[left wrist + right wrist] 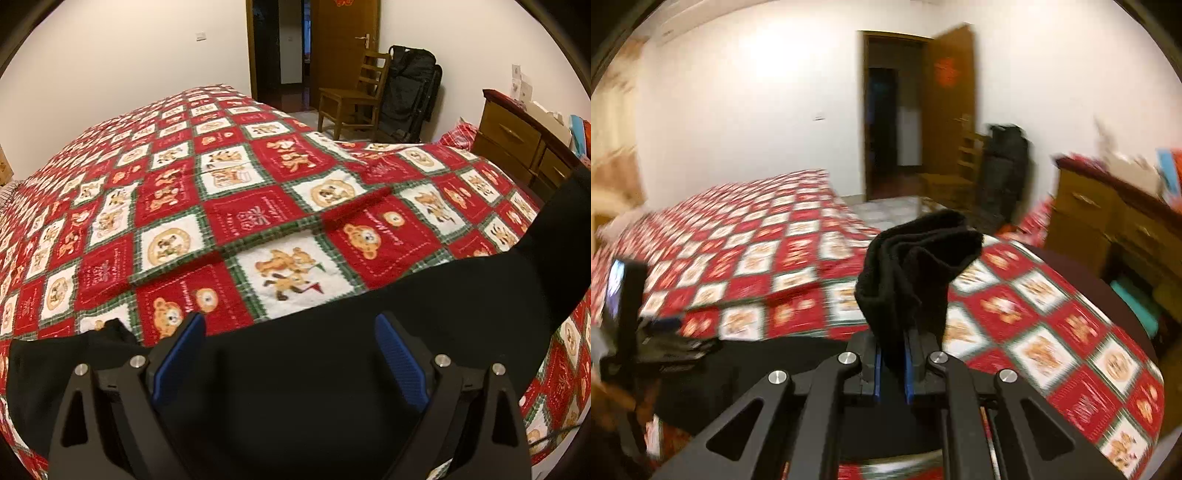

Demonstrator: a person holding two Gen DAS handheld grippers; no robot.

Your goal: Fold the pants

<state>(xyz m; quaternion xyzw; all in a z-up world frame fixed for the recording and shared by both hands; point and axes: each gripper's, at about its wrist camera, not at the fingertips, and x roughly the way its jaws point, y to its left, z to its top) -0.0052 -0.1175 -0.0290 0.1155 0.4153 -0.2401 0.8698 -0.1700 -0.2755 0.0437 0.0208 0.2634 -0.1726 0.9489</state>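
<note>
The pants are black and soft. They lie in a long band across the near edge of the bed, running up toward the right side. One end is lifted off the bed and bunched into thick folds that stick up and flop over at the top.

Warm indoor light, fisheye-bent edges; right wrist view smeared by motion blur.
</note>
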